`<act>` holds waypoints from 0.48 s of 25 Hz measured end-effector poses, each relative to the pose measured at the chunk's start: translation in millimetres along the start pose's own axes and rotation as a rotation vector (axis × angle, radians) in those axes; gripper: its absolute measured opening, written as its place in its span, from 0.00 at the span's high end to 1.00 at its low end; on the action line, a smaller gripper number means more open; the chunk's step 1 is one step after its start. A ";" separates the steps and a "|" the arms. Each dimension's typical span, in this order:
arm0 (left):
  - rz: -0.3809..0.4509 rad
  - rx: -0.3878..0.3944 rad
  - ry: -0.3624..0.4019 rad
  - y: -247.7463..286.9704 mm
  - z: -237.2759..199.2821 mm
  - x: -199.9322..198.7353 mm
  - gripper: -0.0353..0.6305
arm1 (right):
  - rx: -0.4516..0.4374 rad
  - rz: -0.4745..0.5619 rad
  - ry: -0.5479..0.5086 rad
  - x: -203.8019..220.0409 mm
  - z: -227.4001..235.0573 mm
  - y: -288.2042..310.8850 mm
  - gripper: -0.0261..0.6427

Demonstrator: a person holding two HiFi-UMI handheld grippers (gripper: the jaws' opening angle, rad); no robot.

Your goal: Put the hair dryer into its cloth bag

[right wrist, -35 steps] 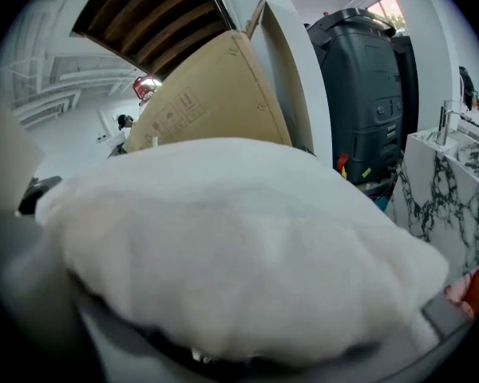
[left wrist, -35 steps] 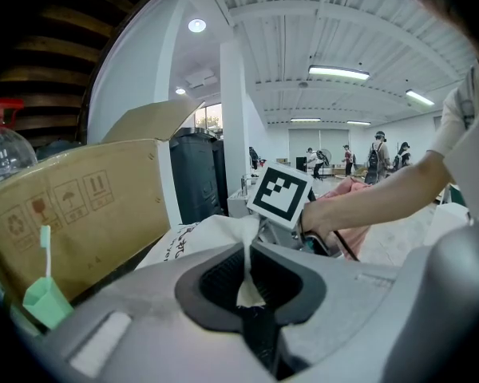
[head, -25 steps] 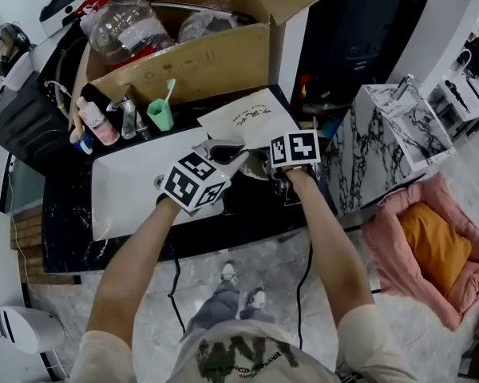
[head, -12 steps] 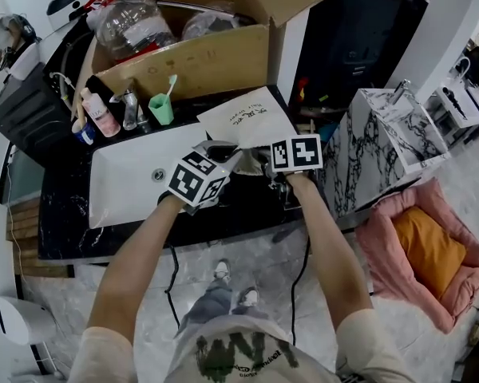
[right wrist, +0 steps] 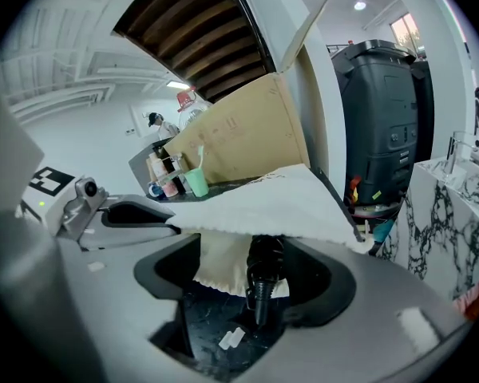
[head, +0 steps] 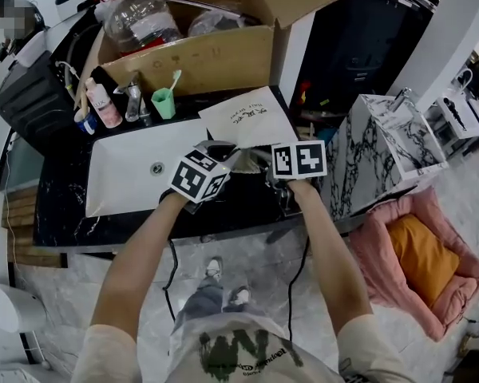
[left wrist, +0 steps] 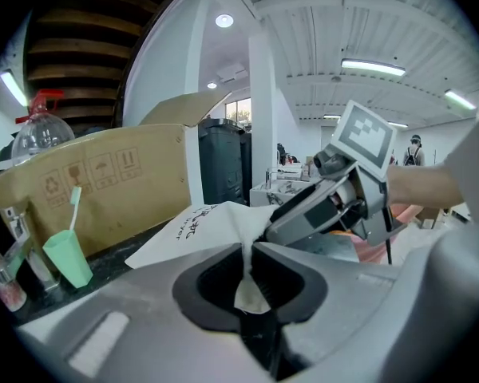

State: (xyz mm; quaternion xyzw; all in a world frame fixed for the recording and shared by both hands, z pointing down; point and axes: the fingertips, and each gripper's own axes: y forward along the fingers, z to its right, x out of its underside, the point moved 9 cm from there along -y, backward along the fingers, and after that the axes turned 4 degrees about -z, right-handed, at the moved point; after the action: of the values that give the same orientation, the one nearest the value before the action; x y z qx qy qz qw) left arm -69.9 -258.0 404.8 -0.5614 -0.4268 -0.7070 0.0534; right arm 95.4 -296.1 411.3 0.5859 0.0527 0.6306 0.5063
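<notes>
Pinching an edge of the white cloth bag [left wrist: 211,220], the left gripper [left wrist: 250,247] is logged with jaws just opening a little, cloth still pressed between them. The right gripper [right wrist: 263,246] is closed on the black hair dryer [right wrist: 263,276], which is overlaid by bag cloth. Beyond are listed black countertop [head: 64,214], white sink [head: 120,183], green toothbrush cup [head: 164,104], cardboard box [head: 199,58].

Cardboard box [head: 199,58] behind a green cup [head: 164,104]; white sink [head: 120,191] set in black counter [head: 64,214]
</notes>
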 end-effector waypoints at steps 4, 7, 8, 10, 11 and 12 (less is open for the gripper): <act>0.001 -0.011 -0.031 -1.9 1.0 3.6 0.81 | -0.024 0.009 -0.019 -0.8 -7.3 -6.9 0.48; 0.013 -0.029 -0.059 -7.4 0.7 5.0 0.80 | -0.037 0.015 -0.030 -2.7 -11.2 -11.0 0.48; 0.020 -0.035 -0.069 -9.8 0.8 4.8 0.80 | -0.039 0.019 -0.032 -3.6 -12.2 -12.5 0.49; 0.038 -0.049 -0.085 -16.0 1.0 3.7 0.80 | -0.044 0.032 -0.033 -4.8 -15.4 -15.8 0.51; 0.048 -0.058 -0.092 -19.6 0.7 3.2 0.80 | -0.048 0.041 -0.033 -4.7 -17.8 -17.6 0.52; 0.060 -0.069 -0.101 -23.2 -0.1 2.7 0.80 | -0.052 0.050 -0.033 -4.1 -20.3 -19.5 0.52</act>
State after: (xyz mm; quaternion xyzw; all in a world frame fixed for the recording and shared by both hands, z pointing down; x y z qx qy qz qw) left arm -83.8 -242.3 394.5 -0.6103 -0.3874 -0.6902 0.0335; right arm 89.8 -278.9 389.4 0.5841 0.0135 0.6345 0.5061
